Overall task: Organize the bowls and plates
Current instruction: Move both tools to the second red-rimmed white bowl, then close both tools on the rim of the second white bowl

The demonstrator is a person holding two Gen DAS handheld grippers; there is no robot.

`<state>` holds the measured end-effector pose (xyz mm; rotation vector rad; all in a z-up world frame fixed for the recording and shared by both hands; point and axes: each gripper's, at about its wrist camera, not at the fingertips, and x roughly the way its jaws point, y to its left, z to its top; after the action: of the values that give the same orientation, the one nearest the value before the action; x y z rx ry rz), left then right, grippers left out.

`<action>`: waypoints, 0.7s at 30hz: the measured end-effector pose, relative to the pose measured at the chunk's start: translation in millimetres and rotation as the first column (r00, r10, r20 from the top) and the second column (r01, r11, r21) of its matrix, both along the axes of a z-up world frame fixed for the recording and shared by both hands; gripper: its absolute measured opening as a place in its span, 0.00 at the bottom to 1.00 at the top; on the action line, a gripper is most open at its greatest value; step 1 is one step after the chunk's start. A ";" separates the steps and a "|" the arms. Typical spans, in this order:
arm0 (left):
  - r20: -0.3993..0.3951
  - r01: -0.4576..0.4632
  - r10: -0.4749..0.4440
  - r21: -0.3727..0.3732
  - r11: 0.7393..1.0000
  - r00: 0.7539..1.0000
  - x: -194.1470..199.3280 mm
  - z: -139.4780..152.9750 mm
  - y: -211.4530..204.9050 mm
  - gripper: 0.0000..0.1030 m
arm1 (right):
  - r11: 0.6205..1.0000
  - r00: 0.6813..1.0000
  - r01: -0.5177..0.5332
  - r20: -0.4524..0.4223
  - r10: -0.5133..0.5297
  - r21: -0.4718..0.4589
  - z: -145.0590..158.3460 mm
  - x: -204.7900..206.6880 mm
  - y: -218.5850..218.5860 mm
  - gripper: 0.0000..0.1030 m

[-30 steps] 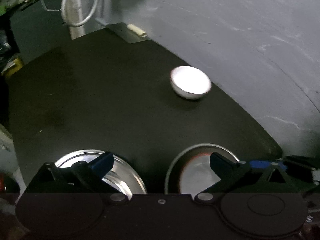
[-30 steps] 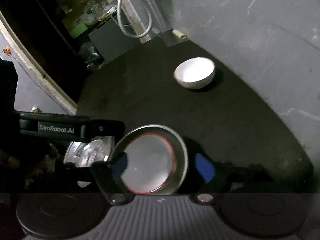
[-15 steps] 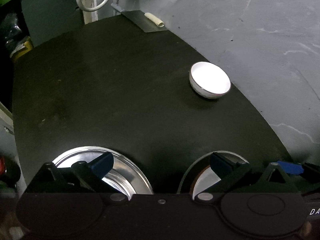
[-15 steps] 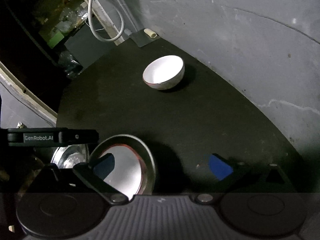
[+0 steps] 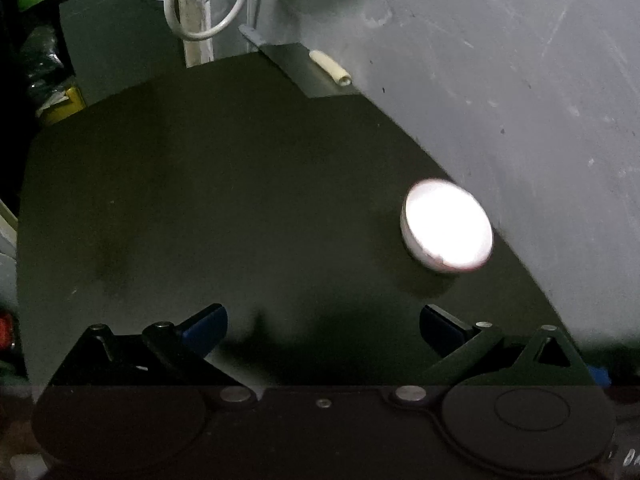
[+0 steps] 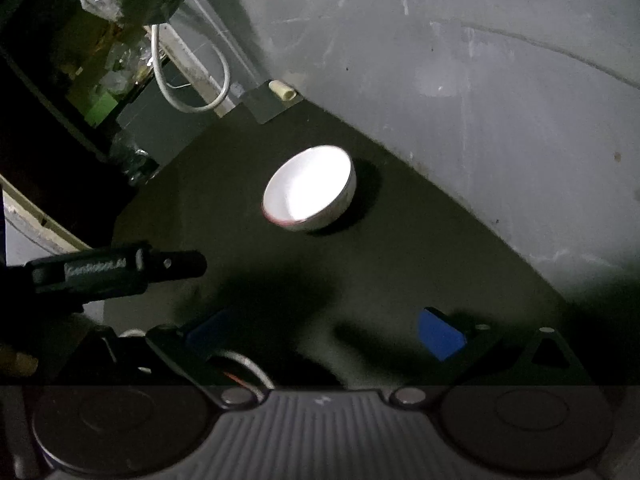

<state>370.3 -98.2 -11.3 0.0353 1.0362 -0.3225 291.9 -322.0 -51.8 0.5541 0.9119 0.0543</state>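
A white bowl (image 5: 447, 225) with a thin red rim stands upright on the black table (image 5: 200, 208), near the grey wall; it also shows in the right wrist view (image 6: 309, 189). My left gripper (image 5: 323, 326) is open and empty, above the table, short of the bowl and to its left. My right gripper (image 6: 324, 336) is open and empty, well short of the bowl. A metal plate edge (image 6: 244, 364) with a red-rimmed dish in it peeks out behind my right gripper's left finger. The left gripper's body (image 6: 116, 270) shows at the left of the right wrist view.
A grey wall (image 5: 500, 60) curves along the table's right and far side. A white cable loop (image 5: 208, 4), a pipe and a small cream tube (image 5: 330, 67) sit at the far corner. Dark clutter lies beyond the table's left edge.
Both grippers moved forward toward the white bowl. The metal plates have dropped out of the left wrist view and nearly out of the right one.
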 end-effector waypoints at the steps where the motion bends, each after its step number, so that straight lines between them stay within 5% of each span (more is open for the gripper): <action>1: -0.001 0.000 0.000 -0.004 1.000 1.000 5.4 -1.1 -3.7 0.99 | 1.000 1.000 0.007 0.001 -0.007 -0.002 -0.7 2.7 -1.1 1.00; 11: 0.054 0.058 -0.060 0.039 0.998 0.997 51.7 -9.3 -41.7 0.99 | 0.998 0.999 0.050 0.014 -0.050 0.030 -18.0 31.5 -9.4 0.99; 21: 0.034 0.112 -0.113 0.027 0.993 0.993 75.0 -20.9 -58.6 0.90 | 0.998 0.997 0.062 0.045 -0.063 0.030 -24.5 56.2 -7.2 0.83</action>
<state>445.3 -156.8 -32.2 0.1224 1.0052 -0.4101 348.1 -329.2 -76.3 0.6053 0.8496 0.0231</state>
